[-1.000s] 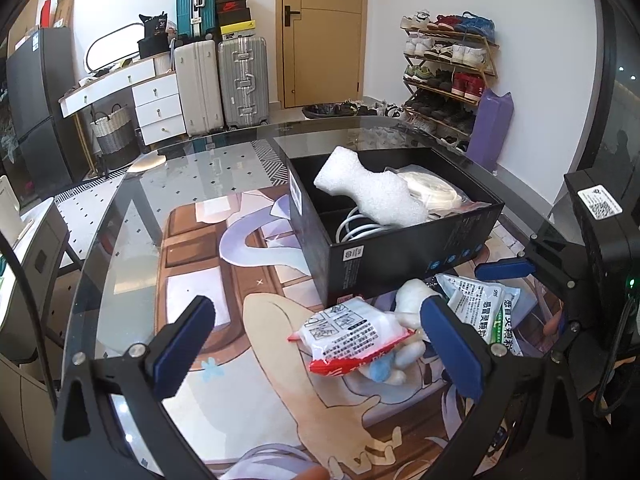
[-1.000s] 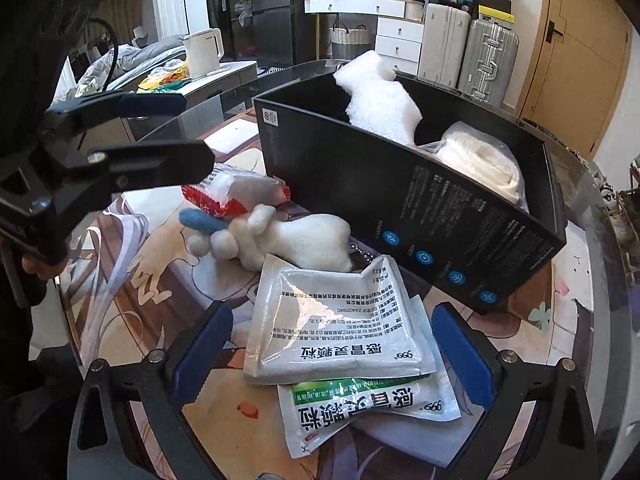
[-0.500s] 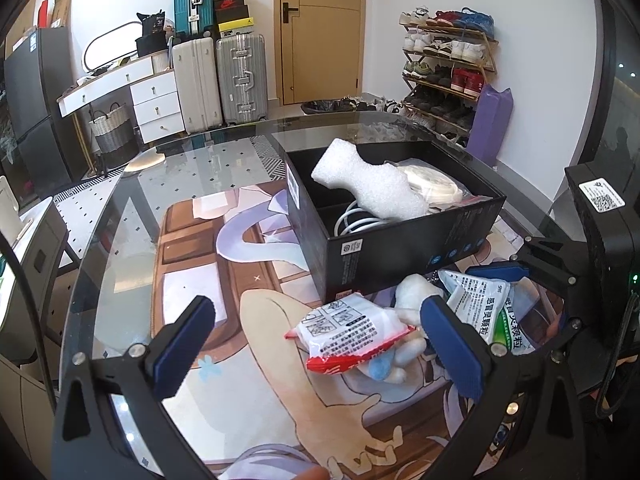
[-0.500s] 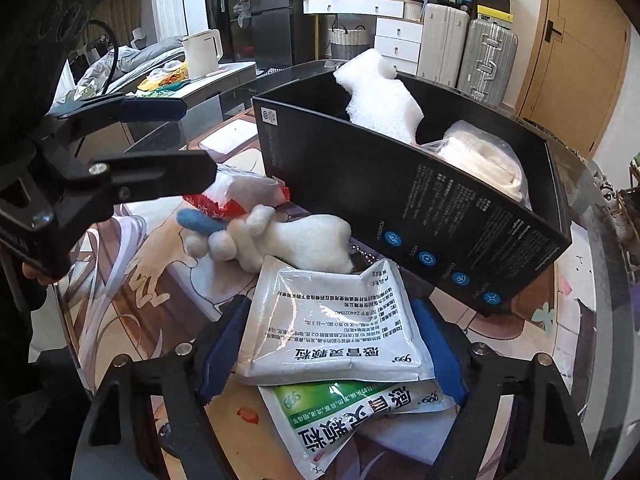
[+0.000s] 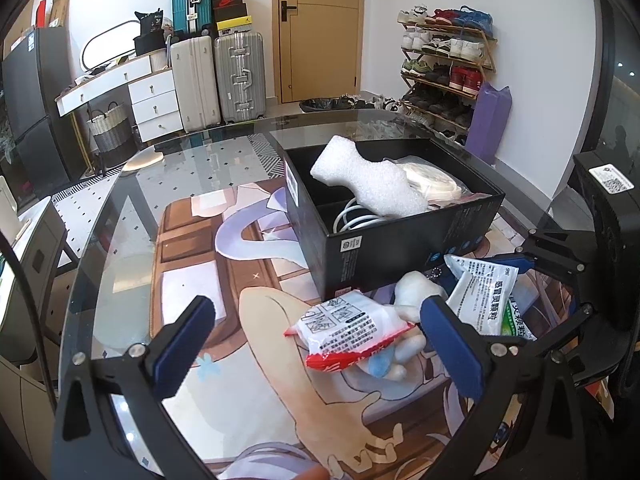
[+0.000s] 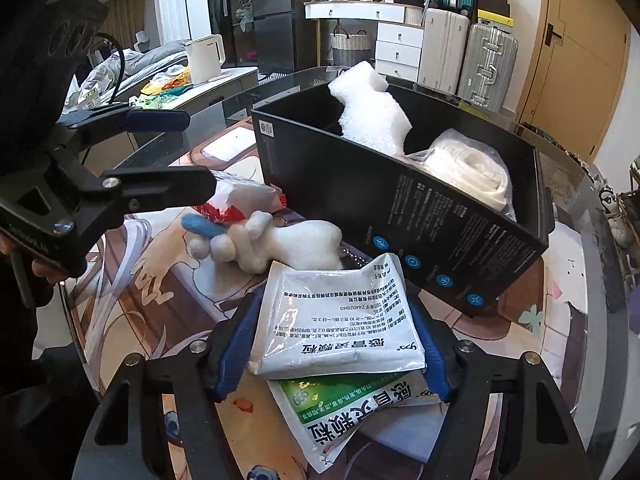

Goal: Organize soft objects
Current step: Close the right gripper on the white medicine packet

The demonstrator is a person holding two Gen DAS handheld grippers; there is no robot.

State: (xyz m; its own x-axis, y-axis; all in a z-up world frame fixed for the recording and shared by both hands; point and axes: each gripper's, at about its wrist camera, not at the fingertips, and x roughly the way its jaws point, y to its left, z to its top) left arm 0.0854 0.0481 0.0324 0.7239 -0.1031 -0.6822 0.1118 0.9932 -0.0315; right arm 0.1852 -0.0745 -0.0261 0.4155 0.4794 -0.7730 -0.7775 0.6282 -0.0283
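Observation:
My right gripper (image 6: pixel 334 312) is closing on a white medicine sachet (image 6: pixel 340 320); its blue pads touch both side edges and the sachet bulges between them. A green sachet (image 6: pixel 352 408) lies under it. A white plush toy (image 6: pixel 296 244) with a blue part lies just beyond, beside a red-and-white packet (image 6: pixel 244 196). My left gripper (image 5: pixel 316 308) hovers open over that packet (image 5: pixel 348 324) and the plush (image 5: pixel 412 292), pressing on neither. The black box (image 5: pixel 400 248) behind them holds a white foam piece (image 5: pixel 368 184), a bagged white roll (image 6: pixel 468 168) and a white cable.
Everything sits on a printed mat on a round glass table (image 5: pixel 120 208). The box's near wall (image 6: pixel 360 184) stands close behind the sachets. Suitcases (image 5: pixel 236 76), a white dresser and a shoe rack (image 5: pixel 444 64) stand far off by the walls.
The right gripper's jaws have come in from wide apart to the white sachet's edges, and the sachet has buckled upward. The left gripper has stayed still and open.

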